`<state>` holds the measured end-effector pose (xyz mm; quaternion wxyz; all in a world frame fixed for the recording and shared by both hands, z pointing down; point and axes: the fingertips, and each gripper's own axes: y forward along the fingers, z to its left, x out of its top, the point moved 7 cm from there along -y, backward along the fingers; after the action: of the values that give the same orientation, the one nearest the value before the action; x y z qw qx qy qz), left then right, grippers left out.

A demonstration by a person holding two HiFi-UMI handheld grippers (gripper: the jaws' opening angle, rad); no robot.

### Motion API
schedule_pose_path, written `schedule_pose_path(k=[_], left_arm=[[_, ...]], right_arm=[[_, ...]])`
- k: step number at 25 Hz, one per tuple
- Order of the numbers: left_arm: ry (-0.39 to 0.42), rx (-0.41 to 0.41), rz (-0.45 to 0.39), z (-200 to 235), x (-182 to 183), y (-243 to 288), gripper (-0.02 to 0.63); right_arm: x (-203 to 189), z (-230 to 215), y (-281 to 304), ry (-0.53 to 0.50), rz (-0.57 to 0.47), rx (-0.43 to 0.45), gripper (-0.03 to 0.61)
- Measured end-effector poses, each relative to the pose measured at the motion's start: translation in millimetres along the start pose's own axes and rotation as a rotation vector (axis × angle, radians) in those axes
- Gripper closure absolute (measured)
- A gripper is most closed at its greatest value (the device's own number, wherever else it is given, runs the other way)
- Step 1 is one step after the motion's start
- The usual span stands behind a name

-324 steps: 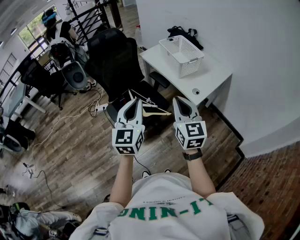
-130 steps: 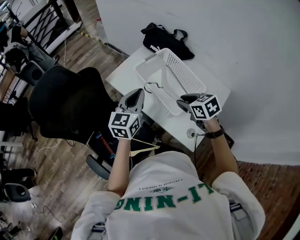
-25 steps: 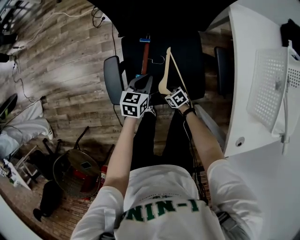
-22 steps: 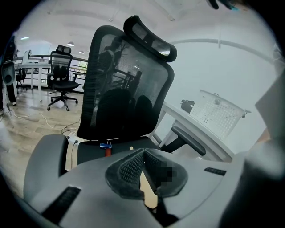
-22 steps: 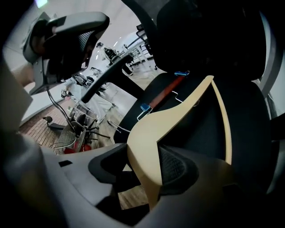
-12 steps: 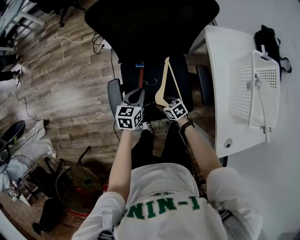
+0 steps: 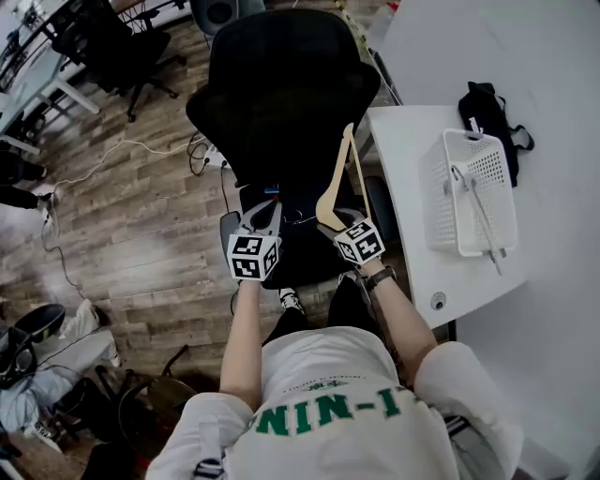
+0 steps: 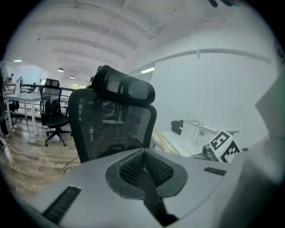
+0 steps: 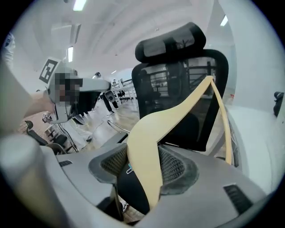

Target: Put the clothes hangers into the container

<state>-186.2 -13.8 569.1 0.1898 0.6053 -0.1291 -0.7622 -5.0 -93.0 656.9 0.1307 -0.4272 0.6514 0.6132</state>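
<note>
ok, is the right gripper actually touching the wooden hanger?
Touching. The right gripper view shows the right gripper closed on the wooden hanger: its pale arm runs between the two pads, and both press against it.

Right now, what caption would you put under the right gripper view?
Right gripper clamped on a pale hanger, in front of a black office chair.

Lit brightly and evenly from white ceiling strip lamps; soft shadows only on brown wood-plank floor. Heavy fisheye bending, dark corners in both gripper views. Out of focus close up at grey left claw.
</note>
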Motion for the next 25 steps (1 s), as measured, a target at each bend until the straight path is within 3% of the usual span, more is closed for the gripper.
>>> schedule_pose_path(k=[5, 8, 13, 25], left_arm=[[0.064, -0.013, -0.069, -23.6, 48.8, 2.3, 0.604], [0.082, -0.03, -0.057, -36.9, 71.5, 6.9, 0.604], [0.139, -0.11, -0.112, -70.2, 117.6, 15.9, 0.604], [0.252, -0.341, -0.224, -166.5, 198.5, 71.0, 0.604]], right_arm=[[51.5, -18.9, -59.7, -0.025, -0.144, -0.061, 0.344], [78.1, -25.7, -97.1, -0.058, -0.238, -0.092, 0.344], [112.8, -37.2, -163.1, -0.096, -0.373, -0.155, 0.344], [162.4, -91.2, -294.6, -0.129, -0.503, -0.336, 0.344]])
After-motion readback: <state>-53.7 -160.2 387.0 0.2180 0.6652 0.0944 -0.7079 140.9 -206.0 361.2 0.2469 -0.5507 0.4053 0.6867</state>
